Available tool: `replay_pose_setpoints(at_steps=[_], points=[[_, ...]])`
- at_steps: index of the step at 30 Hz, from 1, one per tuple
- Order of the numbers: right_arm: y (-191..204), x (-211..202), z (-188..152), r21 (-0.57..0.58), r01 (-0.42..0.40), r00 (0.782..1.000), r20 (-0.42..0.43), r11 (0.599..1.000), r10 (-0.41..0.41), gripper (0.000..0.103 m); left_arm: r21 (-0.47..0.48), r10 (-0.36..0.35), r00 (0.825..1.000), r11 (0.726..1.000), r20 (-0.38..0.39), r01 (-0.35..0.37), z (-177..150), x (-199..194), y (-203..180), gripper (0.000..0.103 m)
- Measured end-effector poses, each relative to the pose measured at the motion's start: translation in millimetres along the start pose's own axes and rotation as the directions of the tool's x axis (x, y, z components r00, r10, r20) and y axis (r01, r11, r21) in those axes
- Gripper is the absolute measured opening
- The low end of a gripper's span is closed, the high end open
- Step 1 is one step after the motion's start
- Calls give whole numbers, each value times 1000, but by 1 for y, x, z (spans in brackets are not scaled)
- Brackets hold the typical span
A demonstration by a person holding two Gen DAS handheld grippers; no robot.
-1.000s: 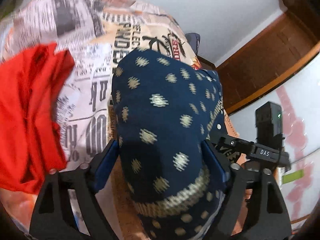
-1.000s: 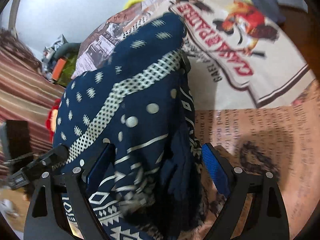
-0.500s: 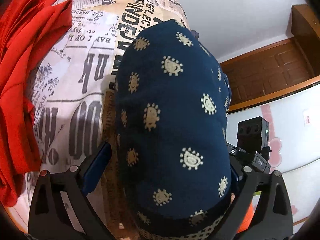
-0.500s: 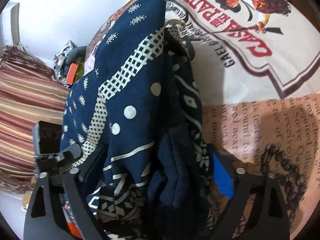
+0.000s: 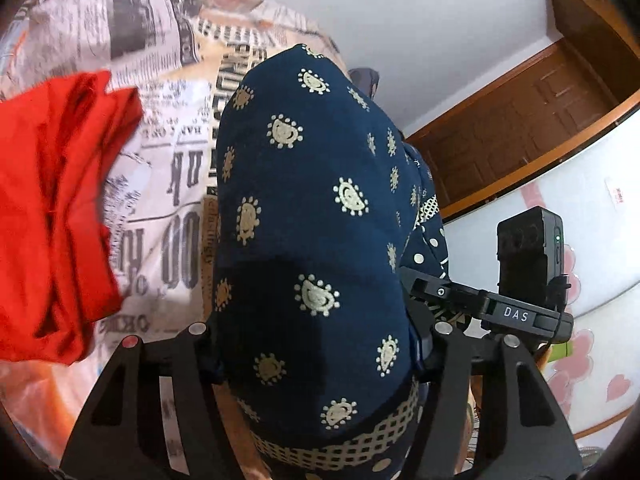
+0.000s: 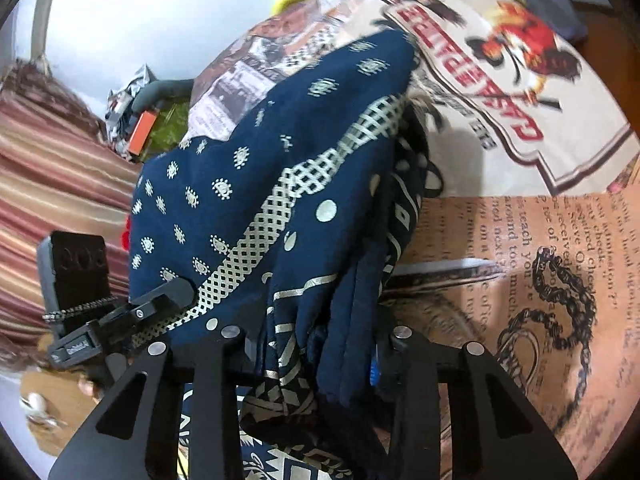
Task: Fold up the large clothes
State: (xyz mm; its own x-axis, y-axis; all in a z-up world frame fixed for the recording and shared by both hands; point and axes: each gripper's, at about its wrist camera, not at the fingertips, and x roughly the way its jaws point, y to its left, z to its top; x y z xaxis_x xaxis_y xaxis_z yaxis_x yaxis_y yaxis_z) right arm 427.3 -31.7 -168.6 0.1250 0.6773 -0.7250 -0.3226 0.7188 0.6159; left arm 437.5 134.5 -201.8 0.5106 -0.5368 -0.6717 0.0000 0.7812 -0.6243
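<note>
1. The left gripper (image 5: pixel 316 344) is closing its jaws on a fold of the navy patterned cloth (image 5: pixel 312 208), which fills the middle of its view.
2. The right gripper (image 6: pixel 316 344) is closing too, and its fingers pinch bunched layers of the same cloth in the lower centre.
3. The cloth lies over a bedsheet (image 6: pixel 540 240) printed like newspaper.
4. A red garment (image 5: pixel 52 216) lies at the left of the left view.

the left gripper (image 5: pixel 316 340) points steeply downward, its jaws closing with dark patterned cloth bunched between them and pressed against both inner faces. the right gripper (image 6: pixel 316 340) tilts down likewise, jaws closing narrower on gathered folds, its black fingers (image 6: pixel 224 364) squeezing the fabric.
</note>
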Motion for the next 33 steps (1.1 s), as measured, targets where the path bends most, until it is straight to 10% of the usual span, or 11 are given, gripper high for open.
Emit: replay_pose_setpoints(at_steps=[16, 33], points=[[100, 15, 7, -146, -16, 998, 52, 989, 23, 32, -22, -18, 991, 1000, 134, 21, 9, -148, 48, 63], [168, 147, 38, -187, -52, 998, 22, 981, 57, 32, -114, 110, 982, 989, 151, -93, 63, -179, 187, 63]])
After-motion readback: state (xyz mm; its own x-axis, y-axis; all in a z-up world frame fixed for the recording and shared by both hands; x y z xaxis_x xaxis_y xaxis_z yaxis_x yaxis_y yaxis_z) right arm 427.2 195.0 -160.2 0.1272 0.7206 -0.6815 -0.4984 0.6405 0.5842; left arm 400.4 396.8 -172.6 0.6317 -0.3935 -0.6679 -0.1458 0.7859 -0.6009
